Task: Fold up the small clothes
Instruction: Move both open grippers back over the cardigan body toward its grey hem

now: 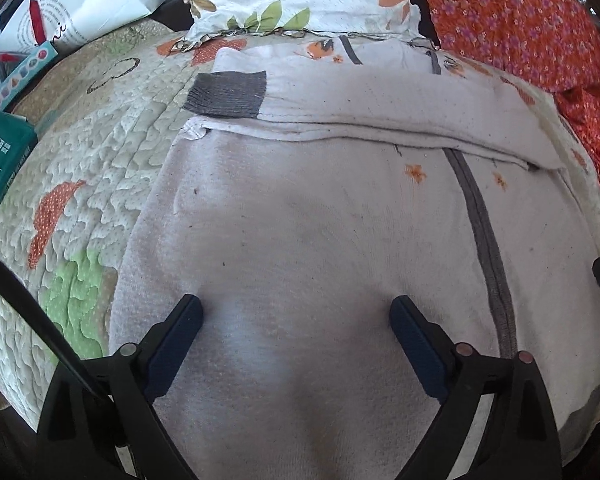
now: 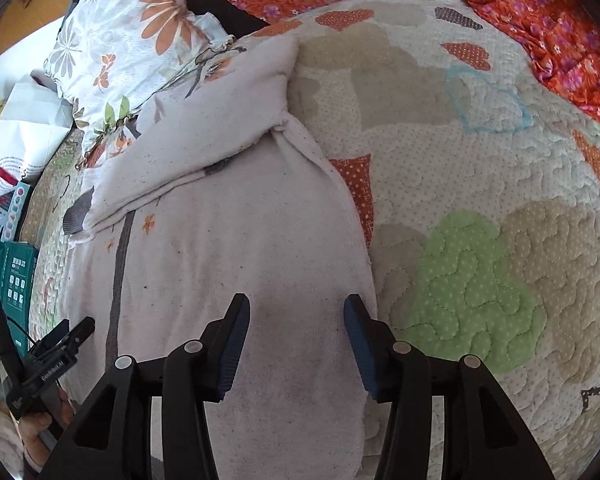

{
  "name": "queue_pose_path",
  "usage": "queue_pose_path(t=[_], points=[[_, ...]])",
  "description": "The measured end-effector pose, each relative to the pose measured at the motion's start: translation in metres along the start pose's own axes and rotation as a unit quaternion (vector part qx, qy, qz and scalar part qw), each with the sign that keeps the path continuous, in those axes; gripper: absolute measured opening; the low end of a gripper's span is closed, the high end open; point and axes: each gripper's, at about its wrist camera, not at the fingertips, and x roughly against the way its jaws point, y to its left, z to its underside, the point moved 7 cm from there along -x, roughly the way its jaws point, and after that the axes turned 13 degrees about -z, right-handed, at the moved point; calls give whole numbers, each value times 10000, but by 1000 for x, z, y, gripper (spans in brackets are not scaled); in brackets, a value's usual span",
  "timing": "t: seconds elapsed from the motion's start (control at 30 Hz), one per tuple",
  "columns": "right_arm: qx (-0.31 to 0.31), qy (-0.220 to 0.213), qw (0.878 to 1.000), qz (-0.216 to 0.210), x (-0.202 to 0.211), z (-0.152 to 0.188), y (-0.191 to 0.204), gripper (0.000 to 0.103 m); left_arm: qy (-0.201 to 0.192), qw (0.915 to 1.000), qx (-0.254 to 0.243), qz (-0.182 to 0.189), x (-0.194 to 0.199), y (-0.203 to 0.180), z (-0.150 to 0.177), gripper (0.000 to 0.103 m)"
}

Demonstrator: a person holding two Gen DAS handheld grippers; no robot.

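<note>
The white garment lies flat on the quilt, long axis running ahead of both wide-open grippers, left gripper over mid-cloth, right gripper probably nearer its right edge.

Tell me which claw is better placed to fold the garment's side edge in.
Right. The right claw is open over the garment's quilt-side edge; the left claw sits mid-fabric.

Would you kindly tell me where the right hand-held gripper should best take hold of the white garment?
Probably the white garment at its right side edge, coming from the quilt side: that edge lies flat and exposed beside the open right hand-held gripper.
</note>
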Motion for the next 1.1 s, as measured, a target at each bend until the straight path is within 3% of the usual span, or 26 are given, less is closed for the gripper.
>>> queue_pose_path(t=[1.1], points=[[188,13,9998,96,-9,4,7,72,-197,9997,-103,-82,2,-1,10,103]])
